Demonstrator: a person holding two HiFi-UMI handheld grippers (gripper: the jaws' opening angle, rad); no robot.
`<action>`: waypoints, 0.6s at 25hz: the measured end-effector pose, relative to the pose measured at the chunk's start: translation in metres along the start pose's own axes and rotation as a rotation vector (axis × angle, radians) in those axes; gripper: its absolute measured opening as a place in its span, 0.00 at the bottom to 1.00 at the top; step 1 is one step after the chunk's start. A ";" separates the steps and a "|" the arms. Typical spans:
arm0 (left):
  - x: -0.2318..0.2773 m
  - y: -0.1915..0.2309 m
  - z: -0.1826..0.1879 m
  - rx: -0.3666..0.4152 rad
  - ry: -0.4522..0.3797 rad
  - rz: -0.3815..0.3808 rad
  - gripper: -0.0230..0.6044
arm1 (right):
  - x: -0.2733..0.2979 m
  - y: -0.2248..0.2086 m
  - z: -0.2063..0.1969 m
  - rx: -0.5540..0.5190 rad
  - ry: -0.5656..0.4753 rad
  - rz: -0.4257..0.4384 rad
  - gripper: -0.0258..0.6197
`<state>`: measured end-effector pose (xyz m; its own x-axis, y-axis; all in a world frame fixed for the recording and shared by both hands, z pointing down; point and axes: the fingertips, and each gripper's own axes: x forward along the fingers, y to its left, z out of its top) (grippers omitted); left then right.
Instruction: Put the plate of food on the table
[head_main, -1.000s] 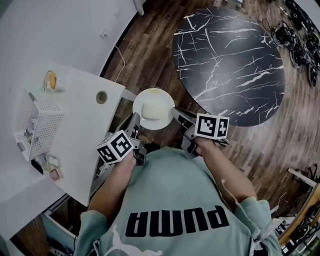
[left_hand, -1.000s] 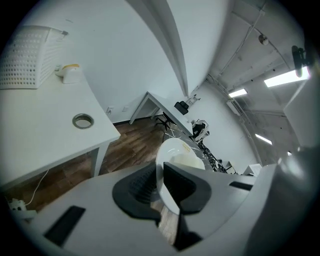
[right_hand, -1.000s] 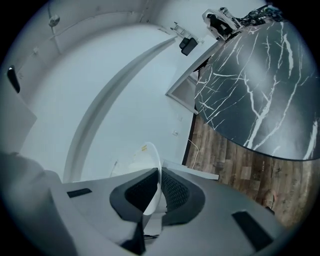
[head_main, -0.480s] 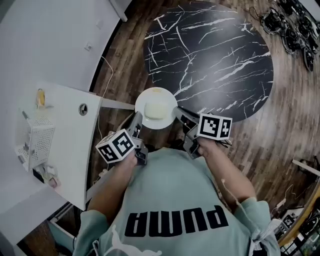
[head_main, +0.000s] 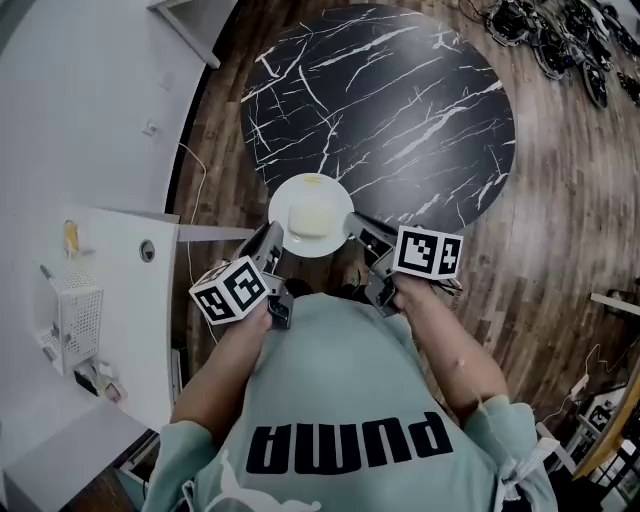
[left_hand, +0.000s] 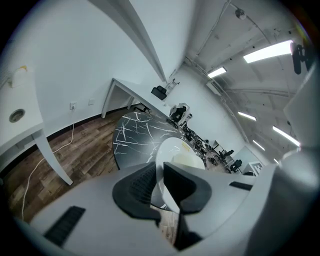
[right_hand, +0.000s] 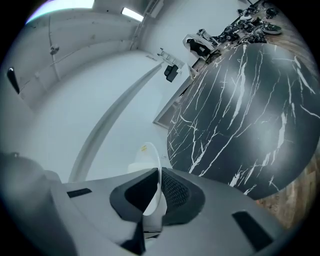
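Two grippers share one load: the left gripper (head_main: 270, 240) is clenched on the left rim of the round white plate (head_main: 330, 193), and the right gripper (head_main: 357, 229) is clenched on the opposite rim; each gripper view shows the thin rim pinched between dark ribbed pads with no gap; the opposed grips at two sides look chosen to hold the plate level, so the pale yellowish block of food (head_main: 309, 219) at its middle does not slide; the plate is held in the air just ahead of the person's teal sweatshirt (head_main: 340, 400), with both forearms drawn in close, probably for steadiness; from the head view its far part overlaps the near edge of the round black marble-look table with white veins (head_main: 400, 110); whether it hangs over the top or just short of it cannot be told from above, but both gripper views show the tabletop lying beyond the plate, so I judge it not yet set down; the brown wood-plank floor (head_main: 560, 220) shows around the table; a white desk (head_main: 115, 290) with a white wire basket (head_main: 78, 318) stands well apart at the left, not involved; the next move likely calls for carrying the plate further over the tabletop, lowering it flat and loosening both grips together; letting go of one side first could tip the plate and spill the food.
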<state>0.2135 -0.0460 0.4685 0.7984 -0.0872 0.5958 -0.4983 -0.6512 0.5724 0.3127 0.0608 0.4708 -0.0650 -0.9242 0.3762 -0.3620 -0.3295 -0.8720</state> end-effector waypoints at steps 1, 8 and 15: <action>0.005 -0.005 0.000 0.012 0.008 -0.009 0.11 | -0.004 -0.003 0.004 0.005 -0.013 -0.005 0.08; 0.044 -0.030 0.006 0.085 0.084 -0.080 0.11 | -0.020 -0.026 0.030 0.048 -0.100 -0.065 0.09; 0.101 -0.049 0.005 0.142 0.192 -0.153 0.12 | -0.033 -0.059 0.063 0.095 -0.186 -0.168 0.09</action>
<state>0.3202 -0.0267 0.4971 0.7753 0.1558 0.6121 -0.3140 -0.7457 0.5876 0.3948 0.0983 0.4903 0.1639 -0.8716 0.4620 -0.2642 -0.4900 -0.8307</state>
